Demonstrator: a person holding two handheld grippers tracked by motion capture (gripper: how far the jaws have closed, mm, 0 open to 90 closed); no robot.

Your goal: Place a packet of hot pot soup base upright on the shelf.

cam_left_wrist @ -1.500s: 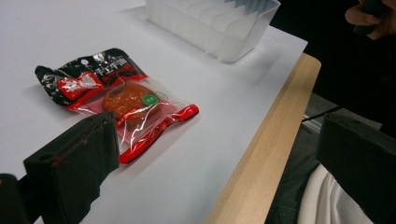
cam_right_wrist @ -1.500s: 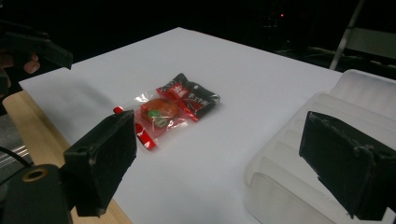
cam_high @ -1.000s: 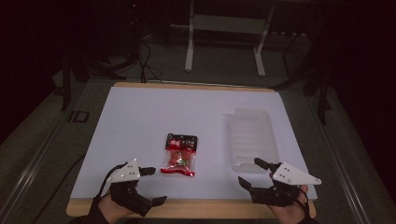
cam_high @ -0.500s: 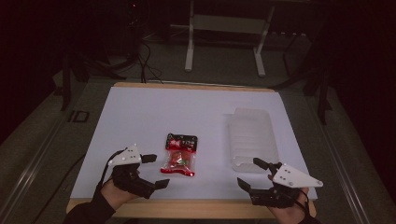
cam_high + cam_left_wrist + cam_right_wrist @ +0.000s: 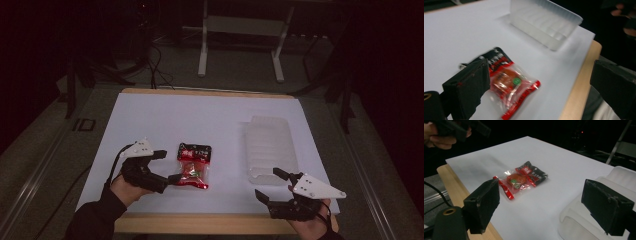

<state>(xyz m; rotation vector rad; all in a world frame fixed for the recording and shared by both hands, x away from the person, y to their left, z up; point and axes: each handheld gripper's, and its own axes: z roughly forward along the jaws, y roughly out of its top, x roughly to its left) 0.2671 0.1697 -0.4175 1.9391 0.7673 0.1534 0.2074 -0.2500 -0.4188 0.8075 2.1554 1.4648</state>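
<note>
A red and black snack packet (image 5: 194, 165) with a clear window lies flat on the white sheet (image 5: 200, 120). My left gripper (image 5: 169, 166) hovers just left of it, open, its jaws wide and nothing between them. In the left gripper view the packet (image 5: 509, 82) lies past the left jaw, below my left gripper (image 5: 540, 68). My right gripper (image 5: 268, 183) stands open near the front edge, beside the near end of a clear plastic tray (image 5: 270, 145). Its jaws have just been opening, with nothing between them. The right gripper (image 5: 541, 187) view shows the packet (image 5: 524, 180) and the tray (image 5: 621, 176).
The sheet covers a wooden table whose front edge (image 5: 220, 222) shows bare. A metal stand (image 5: 240, 30) and cables sit on the dark floor behind. The other hand (image 5: 444, 135) appears at the upper left of the right gripper view.
My left gripper has risen and moved right, up to the packet's left side. The right gripper has stayed in place and its jaws stand slightly wider.
</note>
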